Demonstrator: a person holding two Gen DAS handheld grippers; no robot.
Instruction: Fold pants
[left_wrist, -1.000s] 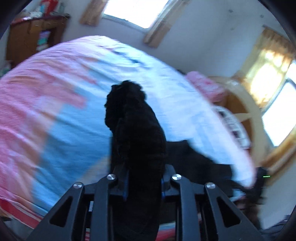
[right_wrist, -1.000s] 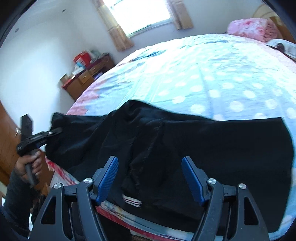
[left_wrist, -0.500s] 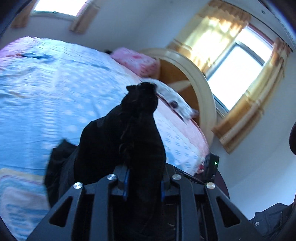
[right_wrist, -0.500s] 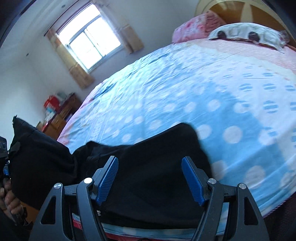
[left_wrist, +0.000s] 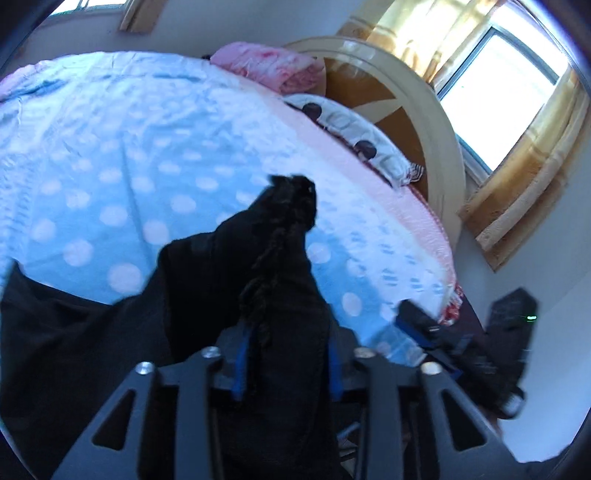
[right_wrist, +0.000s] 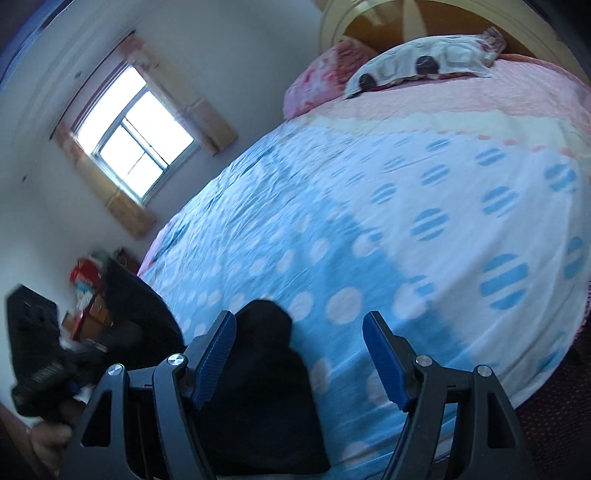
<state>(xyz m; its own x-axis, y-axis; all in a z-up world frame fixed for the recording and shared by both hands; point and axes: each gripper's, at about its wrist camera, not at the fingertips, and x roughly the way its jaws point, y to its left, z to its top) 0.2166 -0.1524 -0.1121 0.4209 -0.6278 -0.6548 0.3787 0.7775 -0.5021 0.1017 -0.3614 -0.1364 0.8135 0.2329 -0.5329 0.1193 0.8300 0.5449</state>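
Observation:
The black pants (left_wrist: 229, 280) lie on the blue dotted bedsheet (left_wrist: 110, 155) near the bed's front edge. My left gripper (left_wrist: 286, 354) is shut on a bunched end of the pants and holds it raised over the rest of the cloth. My right gripper (right_wrist: 299, 354) is open and empty, low over the bed, with a folded part of the pants (right_wrist: 266, 387) under its left finger. The right gripper also shows in the left wrist view (left_wrist: 436, 332), and the left gripper in the right wrist view (right_wrist: 44, 354).
A pink pillow (left_wrist: 273, 66) and a white patterned pillow (left_wrist: 351, 125) lie by the wooden headboard (left_wrist: 417, 122). Curtained windows (left_wrist: 495, 81) are on the walls. A wooden cabinet (right_wrist: 88, 314) stands at the far left of the bed.
My left gripper has carried the held end of the pants across toward the headboard side, folding the cloth over. My right gripper has swung the same way and stays open.

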